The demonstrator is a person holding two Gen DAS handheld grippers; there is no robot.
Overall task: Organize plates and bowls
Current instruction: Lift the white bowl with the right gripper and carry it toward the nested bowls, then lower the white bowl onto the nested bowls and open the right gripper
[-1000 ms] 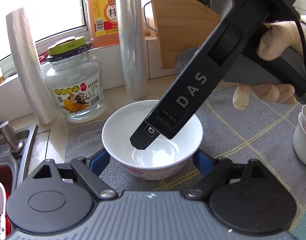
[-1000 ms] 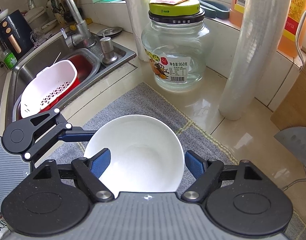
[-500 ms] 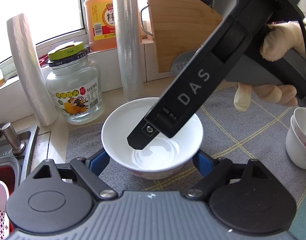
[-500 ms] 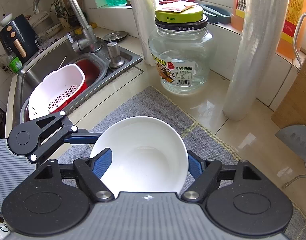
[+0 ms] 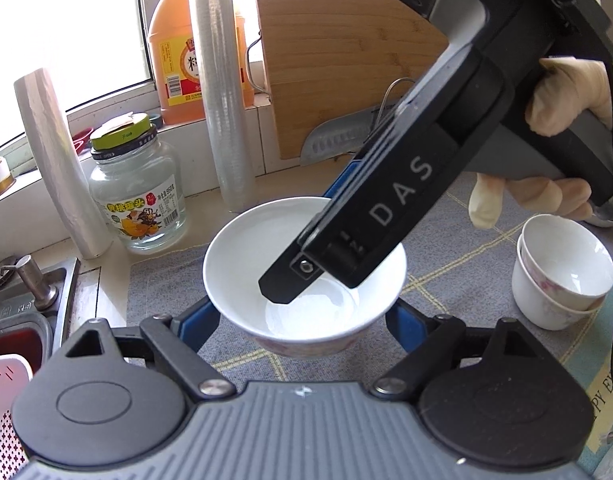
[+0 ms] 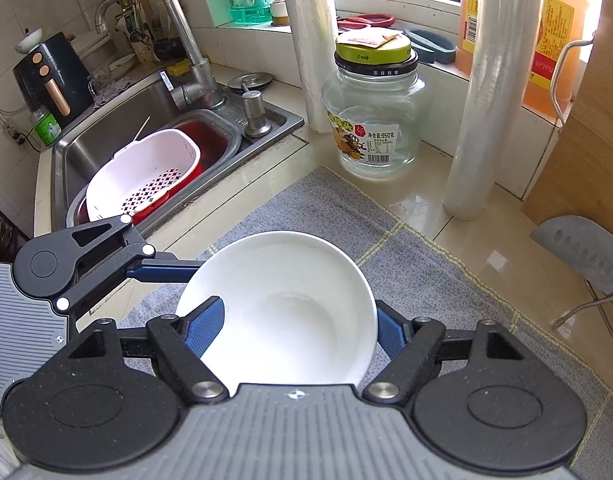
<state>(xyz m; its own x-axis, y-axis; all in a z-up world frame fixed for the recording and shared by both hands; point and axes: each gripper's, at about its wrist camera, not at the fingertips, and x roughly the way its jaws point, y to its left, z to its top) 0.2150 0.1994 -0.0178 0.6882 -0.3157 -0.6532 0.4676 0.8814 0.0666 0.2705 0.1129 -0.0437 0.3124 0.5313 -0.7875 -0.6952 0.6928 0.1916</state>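
Note:
A white bowl (image 5: 242, 264) (image 6: 290, 312) with a floral outside hangs just over the grey mat (image 5: 458, 280), held from two sides. In the left wrist view my left gripper (image 5: 302, 320) has its blue pads pressed against the bowl's lower wall on either side. In the right wrist view my right gripper (image 6: 296, 328) is shut across the bowl near its rim. Its left pad overlaps the rim and its right pad sits outside. One black finger (image 5: 290, 280) of the right gripper crosses over the bowl's inside. A gloved hand (image 5: 562, 92) holds that gripper. One left finger (image 6: 162, 270) reaches the bowl's far left edge; the other is hidden.
Two stacked white cups (image 5: 562, 276) stand on the mat to the right. Behind the bowl are a glass jar (image 6: 370, 120), two film rolls (image 6: 482, 112), an orange bottle (image 5: 178, 48), a bamboo board (image 5: 338, 64) and a cleaver (image 6: 582, 252). Left lies the sink (image 6: 118, 120) with a white colander (image 6: 146, 176).
The right pads closed onto the bowl. Both grippers then rose and drew back with it, so the counter items slid away and the stacked cups came further into view.

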